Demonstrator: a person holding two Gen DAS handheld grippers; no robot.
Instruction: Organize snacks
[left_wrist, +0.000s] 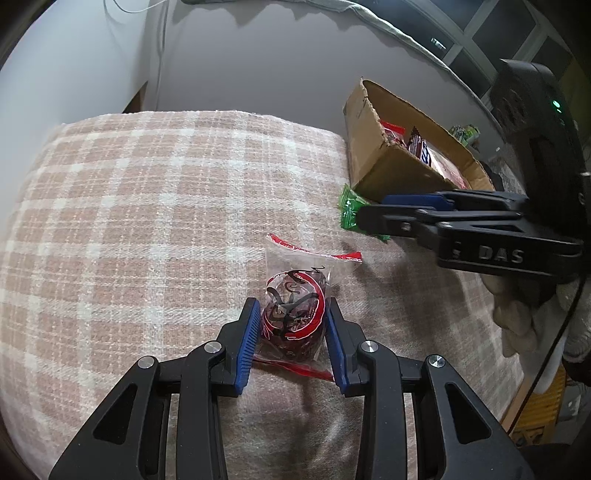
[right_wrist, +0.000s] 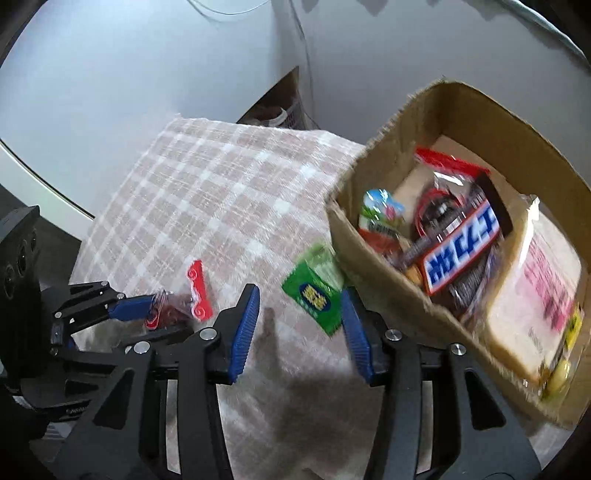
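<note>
My left gripper (left_wrist: 291, 310) is shut on a dark round snack in a clear wrapper with red edges (left_wrist: 295, 306), which rests on the plaid cloth; the right wrist view shows this grip from the side, with the wrapper (right_wrist: 184, 302) at the left gripper (right_wrist: 147, 310). A green packet (right_wrist: 314, 291) lies on the cloth against the front corner of the cardboard box (right_wrist: 388, 266). My right gripper (right_wrist: 300, 293) hovers over it, jaws apart, its right finger near the packet's edge. In the left wrist view the right gripper (left_wrist: 373, 212) partly covers the green packet (left_wrist: 349, 210).
The open box (left_wrist: 373, 155) holds several snacks, among them a chocolate bar (right_wrist: 461, 251) and a pale bread-like pack (right_wrist: 535, 295). The plaid cloth (left_wrist: 147, 221) covers a raised surface with rounded far edges. A gloved hand (left_wrist: 517, 317) holds the right gripper. A grey wall stands behind.
</note>
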